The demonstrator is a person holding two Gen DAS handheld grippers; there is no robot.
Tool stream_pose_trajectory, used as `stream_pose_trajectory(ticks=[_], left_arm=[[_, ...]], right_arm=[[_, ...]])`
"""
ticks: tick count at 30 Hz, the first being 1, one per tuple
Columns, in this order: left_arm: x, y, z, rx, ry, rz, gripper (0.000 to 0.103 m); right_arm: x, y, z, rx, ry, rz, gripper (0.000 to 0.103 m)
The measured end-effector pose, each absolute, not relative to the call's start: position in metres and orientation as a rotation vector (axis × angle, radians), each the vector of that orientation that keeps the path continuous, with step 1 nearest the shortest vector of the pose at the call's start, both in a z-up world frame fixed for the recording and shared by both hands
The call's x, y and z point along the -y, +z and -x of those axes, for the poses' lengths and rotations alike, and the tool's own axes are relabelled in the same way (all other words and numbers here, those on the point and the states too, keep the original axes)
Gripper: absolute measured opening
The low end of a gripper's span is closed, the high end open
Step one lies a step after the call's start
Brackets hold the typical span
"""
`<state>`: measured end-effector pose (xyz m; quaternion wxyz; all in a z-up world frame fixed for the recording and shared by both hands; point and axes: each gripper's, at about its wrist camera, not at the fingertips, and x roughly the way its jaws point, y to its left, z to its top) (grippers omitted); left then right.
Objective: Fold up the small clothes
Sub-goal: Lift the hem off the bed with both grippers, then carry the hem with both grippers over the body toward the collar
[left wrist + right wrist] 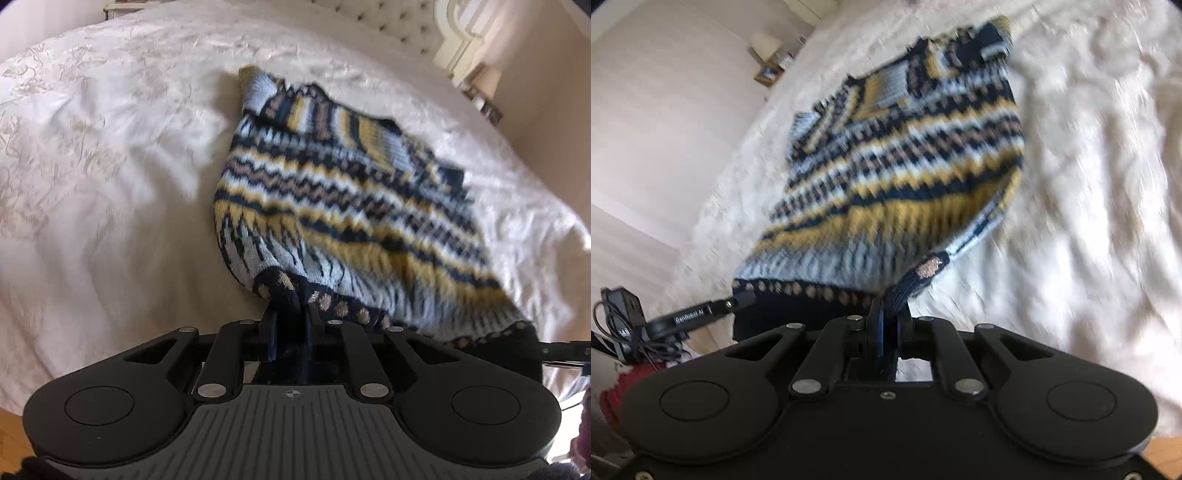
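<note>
A small knitted sweater (332, 192) with navy, yellow, pale blue and tan zigzag stripes lies on a white bedspread (110, 166). Its near hem is lifted off the bed. My left gripper (291, 317) is shut on the navy dotted hem at its left corner. In the right wrist view the same sweater (905, 158) stretches away from me, and my right gripper (890, 314) is shut on the hem's right corner. The far part with the sleeves and neck still rests on the bed. The other gripper (738, 299) shows at the left, clamped on the hem.
The white bedspread (1089, 184) spreads around the sweater. A tufted headboard (388, 18) and a small bedside shelf (484, 96) stand beyond the bed. A wall (665, 110) runs along the bed's side. Wooden floor (11, 439) shows at the near edge.
</note>
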<state>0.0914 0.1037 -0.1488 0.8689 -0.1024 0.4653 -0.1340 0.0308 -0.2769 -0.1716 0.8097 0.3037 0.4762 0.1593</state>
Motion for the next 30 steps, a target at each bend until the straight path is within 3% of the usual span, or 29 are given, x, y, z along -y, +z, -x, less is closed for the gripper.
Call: stream_pose_trajectory(ticks=[11,20,25,30], left_arm=[[-0.105,-0.087,-0.161,-0.799,-0.304,0.308,0.007],[-0.096,-0.089,-0.229,-0.781,-0.325,0.215,0.007],[-0.094,-0.109,-0.229,-0.842,-0.368,0.035,0.023],[-0.073,-0.133,-0.195,-0.834,-0.453,-0.375,0.034]], right_arm=[[0.296,-0.112,-0.099,-0.819,0.328,-0.674,0.013],[0.311,-0.115,-0.158,-0.797,0.267,-0.717,0.013],[0.313,-0.132,-0.171,-0.835,0.223,-0.751,0.013],[0.311,-0.135,-0.172,-0.856,0.216,-0.758,0.013]])
